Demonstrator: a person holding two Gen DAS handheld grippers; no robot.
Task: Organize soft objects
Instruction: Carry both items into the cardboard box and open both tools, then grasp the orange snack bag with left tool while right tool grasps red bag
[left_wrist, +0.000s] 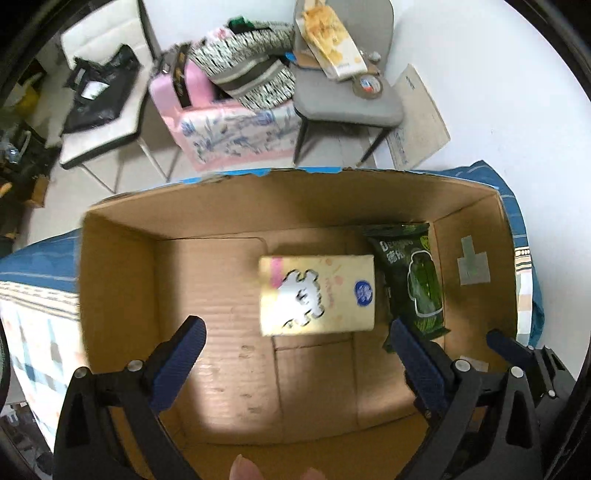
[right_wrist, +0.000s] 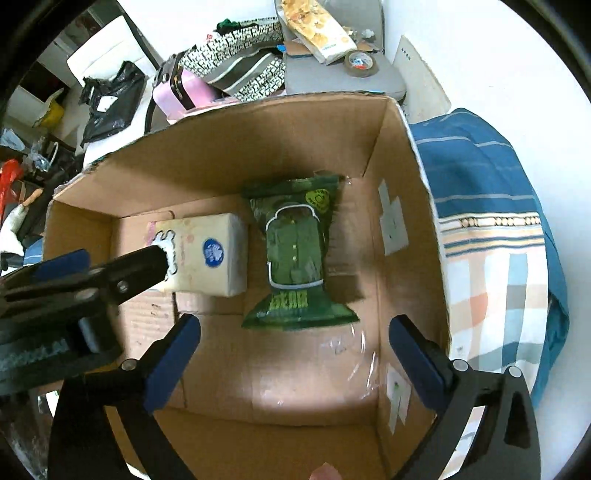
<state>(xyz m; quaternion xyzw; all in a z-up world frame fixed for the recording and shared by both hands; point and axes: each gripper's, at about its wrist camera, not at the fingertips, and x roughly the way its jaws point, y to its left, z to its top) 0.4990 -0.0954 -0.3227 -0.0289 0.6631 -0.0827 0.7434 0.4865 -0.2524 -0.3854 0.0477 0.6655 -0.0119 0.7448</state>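
An open cardboard box (left_wrist: 118, 266) (right_wrist: 406, 155) stands on a bed. On its floor lie a cream tissue pack (left_wrist: 317, 293) (right_wrist: 212, 254) and, touching its right side, a dark green soft package (left_wrist: 413, 280) (right_wrist: 295, 251). My left gripper (left_wrist: 297, 334) is open and empty, hovering above the box floor just in front of the tissue pack. My right gripper (right_wrist: 293, 334) is open and empty above the box floor, just in front of the green package. The left gripper's body also shows in the right wrist view (right_wrist: 74, 280), partly hiding the tissue pack's left end.
A blue striped and checked bedsheet (right_wrist: 491, 236) (left_wrist: 33, 302) lies around the box. Behind the box stand a grey chair (left_wrist: 347, 96) with a food package and tape roll, a pink suitcase (left_wrist: 184, 88) with patterned bags, and a white chair (left_wrist: 107, 103) with a black bag.
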